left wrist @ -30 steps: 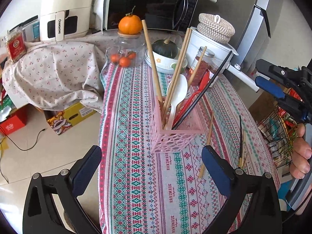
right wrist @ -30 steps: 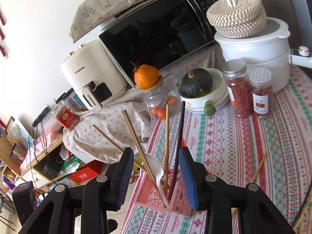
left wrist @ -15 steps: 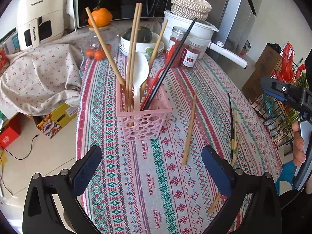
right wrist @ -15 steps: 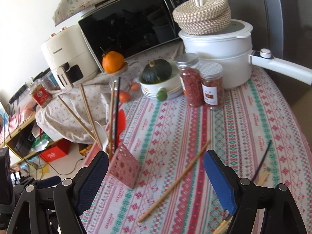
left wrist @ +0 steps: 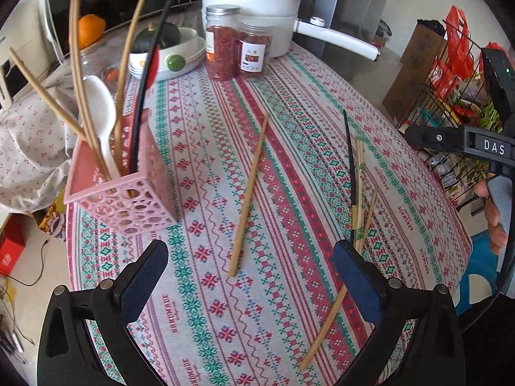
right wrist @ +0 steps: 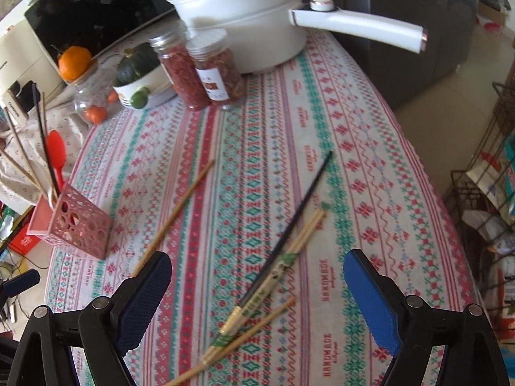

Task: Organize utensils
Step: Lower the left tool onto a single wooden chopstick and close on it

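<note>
Patterned worktop [right wrist: 370, 160] w/ loose chopsticks [right wrist: 283, 251] at centre; pink holder [right wrist: 80, 225] at 9 o'clock. Left tongs [left wrist: 251, 276] open, empty; right tongs [right wrist: 257, 292] opening, gripping nothing.

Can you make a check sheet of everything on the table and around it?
Surface: patterned tablecloth, round table.
Job's things: pink holder with chopsticks and a white spoon; loose chopstick; black chopstick beside a wrapped pair.
Clutter: white pot, two jars, squash bowl.
Grippers: left gripper open, empty; right gripper opening, empty.
Cables: black cable on floor.
Surroundings: microwave, wire rack.
</note>
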Available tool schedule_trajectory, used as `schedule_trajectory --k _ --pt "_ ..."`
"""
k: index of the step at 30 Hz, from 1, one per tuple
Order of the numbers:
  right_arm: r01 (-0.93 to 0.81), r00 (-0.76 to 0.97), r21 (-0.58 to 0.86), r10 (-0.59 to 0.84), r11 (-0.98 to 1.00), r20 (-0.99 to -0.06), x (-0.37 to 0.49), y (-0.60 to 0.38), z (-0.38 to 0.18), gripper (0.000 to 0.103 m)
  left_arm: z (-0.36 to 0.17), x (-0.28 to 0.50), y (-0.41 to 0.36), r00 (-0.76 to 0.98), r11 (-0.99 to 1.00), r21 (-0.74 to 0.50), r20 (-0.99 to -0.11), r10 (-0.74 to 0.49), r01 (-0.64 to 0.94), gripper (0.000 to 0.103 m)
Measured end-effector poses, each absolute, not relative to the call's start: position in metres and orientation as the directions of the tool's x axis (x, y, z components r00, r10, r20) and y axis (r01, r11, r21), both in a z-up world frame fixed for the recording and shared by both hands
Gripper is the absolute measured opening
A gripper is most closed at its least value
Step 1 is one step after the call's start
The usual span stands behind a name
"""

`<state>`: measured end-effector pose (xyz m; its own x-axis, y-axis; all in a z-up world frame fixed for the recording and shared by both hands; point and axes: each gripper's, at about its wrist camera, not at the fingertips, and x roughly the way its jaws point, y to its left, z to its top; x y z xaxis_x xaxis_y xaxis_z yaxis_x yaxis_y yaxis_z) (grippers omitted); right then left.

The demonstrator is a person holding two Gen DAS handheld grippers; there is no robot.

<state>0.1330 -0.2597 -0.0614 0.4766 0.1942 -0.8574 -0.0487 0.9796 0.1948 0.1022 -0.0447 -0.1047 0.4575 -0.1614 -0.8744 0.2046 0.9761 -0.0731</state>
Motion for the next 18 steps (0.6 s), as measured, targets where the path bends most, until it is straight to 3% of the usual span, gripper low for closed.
schedule_trajectory --k 9,11,14,18 --pt "0.063 0.422 0.208 0.162 0.976 -0.892 0.154 -0.304 -0.083 0.091 -0.137 0.153 -0.089 0.394 0.978 0.004 -0.916 -0.081 0.211 0.102" --pt "0.084 0.409 0.21 0.158 0.974 -0.899 0.16 -0.311 -0.088 0.091 -0.143 0.168 -0.091 0.365 0.981 -0.027 -0.926 -0.097 0.194 0.099" --pt "0.114 0.388 0.199 0.141 0.973 -0.911 0.167 -0.321 -0.097 0.091 -0.149 0.19 -0.094 0.334 0.983 -0.067 -0.935 -0.121 0.169 0.089" --pt "0.133 0.369 0.209 0.147 0.969 -0.918 0.175 -0.329 -0.104 0.091 -0.159 0.216 -0.1 0.313 0.988 -0.034 -0.946 -0.08 0.149 0.064"
